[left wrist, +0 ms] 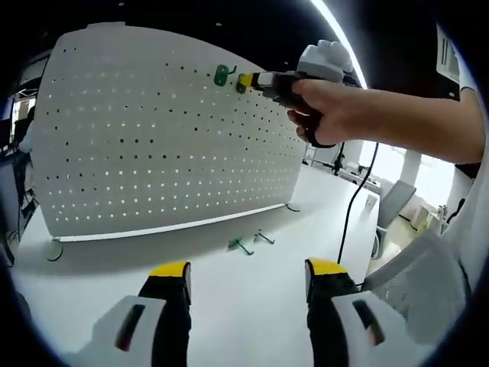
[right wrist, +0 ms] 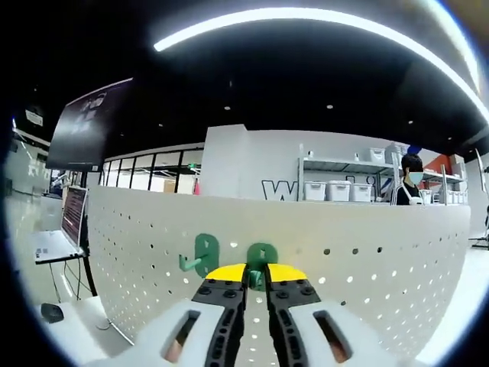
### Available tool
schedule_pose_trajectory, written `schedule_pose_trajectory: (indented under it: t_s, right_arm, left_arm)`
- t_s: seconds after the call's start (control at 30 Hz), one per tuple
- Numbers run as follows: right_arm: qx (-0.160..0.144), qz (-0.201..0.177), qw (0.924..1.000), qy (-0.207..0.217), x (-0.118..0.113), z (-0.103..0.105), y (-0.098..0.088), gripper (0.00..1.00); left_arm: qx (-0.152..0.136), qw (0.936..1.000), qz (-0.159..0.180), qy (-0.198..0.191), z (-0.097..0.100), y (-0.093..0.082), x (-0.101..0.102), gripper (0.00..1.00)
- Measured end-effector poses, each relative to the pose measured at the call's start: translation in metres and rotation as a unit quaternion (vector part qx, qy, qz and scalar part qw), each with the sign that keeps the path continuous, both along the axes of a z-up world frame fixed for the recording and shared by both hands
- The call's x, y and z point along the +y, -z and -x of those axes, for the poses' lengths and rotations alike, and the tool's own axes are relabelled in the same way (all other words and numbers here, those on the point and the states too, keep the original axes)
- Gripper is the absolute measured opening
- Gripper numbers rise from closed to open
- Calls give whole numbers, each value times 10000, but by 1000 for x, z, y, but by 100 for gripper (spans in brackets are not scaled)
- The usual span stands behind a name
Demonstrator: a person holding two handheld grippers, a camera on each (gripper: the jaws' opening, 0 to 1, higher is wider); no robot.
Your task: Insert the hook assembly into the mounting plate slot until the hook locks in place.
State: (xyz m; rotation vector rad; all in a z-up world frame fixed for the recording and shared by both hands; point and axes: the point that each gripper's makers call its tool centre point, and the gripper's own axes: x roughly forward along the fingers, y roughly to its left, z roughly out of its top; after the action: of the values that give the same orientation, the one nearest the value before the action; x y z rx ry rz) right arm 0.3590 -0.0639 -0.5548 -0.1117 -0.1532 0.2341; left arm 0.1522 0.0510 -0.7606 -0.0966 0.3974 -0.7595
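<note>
1. I see the white pegboard (left wrist: 164, 138) standing upright on the counter (left wrist: 244, 283), and I take it as my landmark. Near its top edge two green hooks sit on its face: one already hung (right wrist: 200, 256), the other (right wrist: 261, 260) just beside it, pinched between my right jaws.
2. The held hook's flat round plate faces the pegboard, its long axis running up and down the panel. The hung hook's prong points away from the board towards me and curls upward.
3. My right hand-held gripper (right wrist: 257, 274) is clenched on that second hook, yellow tips nearly together, pressed against the board. In the left gripper view it (left wrist: 246, 81) comes in from the right, a hand (left wrist: 328, 107) wrapped round its grip.
4. My left hand-held gripper (left wrist: 246, 271) is released, jaws well apart, nothing between them, low in front of the pegboard's base.
5. Two more green hooks (left wrist: 241, 245) (left wrist: 263, 237) lie flat on the counter near the board's foot.
6. Beyond the pegboard I see shelving with white bins (right wrist: 336, 189), a laptop (right wrist: 65, 229) to one side, and a curved ceiling light strip (right wrist: 306, 15).
</note>
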Motion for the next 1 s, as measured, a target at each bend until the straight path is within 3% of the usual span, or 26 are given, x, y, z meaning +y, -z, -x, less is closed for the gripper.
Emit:
schedule_pose_trajectory:
  t_s: [0.1, 0.17, 0.23, 0.3, 0.37, 0.5, 0.8, 0.83, 0.87, 1.0]
  right_arm:
    - [4, 159, 9998, -98, 1, 5, 3, 14]
    - [0, 158, 9997, -198, 1, 7, 5, 19]
    - [68, 385, 9988, -298, 2, 9, 10, 26]
    - [254, 215, 9983, -477, 4, 10, 17, 32]
    - [196, 322, 9980, -506, 3, 11, 17, 36]
    - [113, 69, 9974, -714, 6, 16, 14, 44]
    - [100, 139, 9963, -837, 2, 21, 14, 44]
    - [84, 284, 9957, -875, 3, 23, 15, 45]
    - [18, 518, 9934, -1028, 7, 27, 16, 45]
    - [56, 478, 9897, -1350, 8, 40, 23, 45]
  left_arm:
    - [6, 10000, -49, 27, 1, 2, -1, 62]
    - [-1, 10000, -62, 32, 1, 1, -1, 62]
    - [0, 10000, -84, 40, 1, 2, -1, 62]
    - [11, 9999, -95, 40, 1, 3, -1, 62]
    - [16, 9999, -104, 42, 1, 3, -1, 62]
    - [32, 9999, -101, 48, 1, 4, -3, 62]
    - [8, 9999, -121, 60, 1, 4, -3, 62]
    - [6, 9999, -123, 54, 1, 3, -3, 63]
    - [0, 9999, -125, 47, 1, 3, -2, 63]
    - [4, 9999, -125, 33, 1, 4, -1, 63]
